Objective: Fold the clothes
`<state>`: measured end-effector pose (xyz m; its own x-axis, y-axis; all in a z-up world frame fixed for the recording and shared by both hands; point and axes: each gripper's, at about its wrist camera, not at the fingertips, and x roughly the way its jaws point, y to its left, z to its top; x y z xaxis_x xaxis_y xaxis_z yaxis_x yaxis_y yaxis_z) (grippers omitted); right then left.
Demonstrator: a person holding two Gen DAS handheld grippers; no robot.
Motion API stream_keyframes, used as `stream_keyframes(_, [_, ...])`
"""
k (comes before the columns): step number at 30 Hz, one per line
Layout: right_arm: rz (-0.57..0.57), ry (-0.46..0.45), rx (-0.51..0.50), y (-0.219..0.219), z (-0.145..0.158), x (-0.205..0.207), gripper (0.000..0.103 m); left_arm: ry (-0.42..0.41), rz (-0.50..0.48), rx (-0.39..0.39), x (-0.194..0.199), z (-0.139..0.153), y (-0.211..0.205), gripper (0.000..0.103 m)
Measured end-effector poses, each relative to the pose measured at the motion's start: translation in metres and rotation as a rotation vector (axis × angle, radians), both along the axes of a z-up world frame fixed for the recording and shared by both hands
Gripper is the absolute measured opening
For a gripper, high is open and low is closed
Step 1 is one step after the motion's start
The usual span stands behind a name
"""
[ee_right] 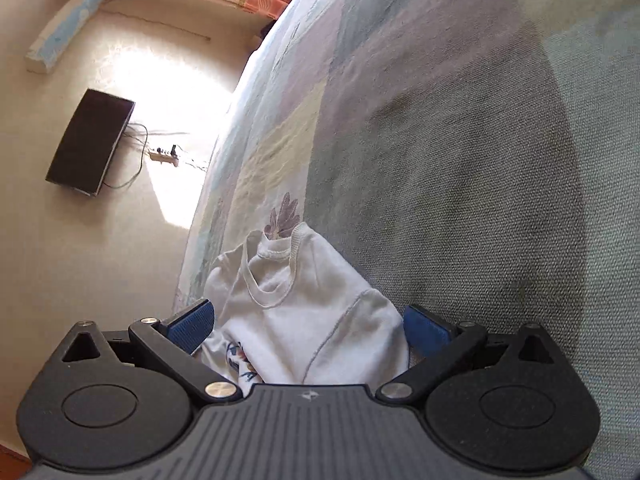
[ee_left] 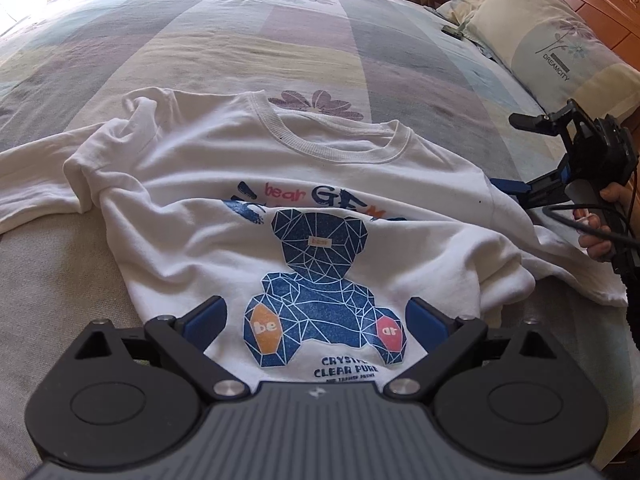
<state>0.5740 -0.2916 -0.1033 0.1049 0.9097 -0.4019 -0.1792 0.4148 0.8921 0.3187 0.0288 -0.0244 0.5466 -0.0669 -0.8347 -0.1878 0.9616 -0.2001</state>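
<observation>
Blue pads of the left claw (ee_left: 316,322) are held wide apart, nothing between them, just above the near hem of a white T-shirt (ee_left: 248,200). Its bear print (ee_left: 316,280) is framed between the two pads. The shirt is spread front-up and creased on a bed (ee_left: 280,40), neck toward the far side, left sleeve bunched. At the right sleeve, the right claw (ee_right: 308,326) is seen with pads likewise spread, the shoulder cloth lying between them ungripped. A pillow (ee_left: 560,40) is seen far right.
</observation>
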Motion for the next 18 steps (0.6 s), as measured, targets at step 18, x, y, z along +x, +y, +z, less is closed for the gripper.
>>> stream_keyframes(18, [0.095, -0.055, -0.087, 0.04, 0.01, 0.006, 0.103, -0.005, -0.032, -0.014, 0.0, -0.003, 0.006, 0.096])
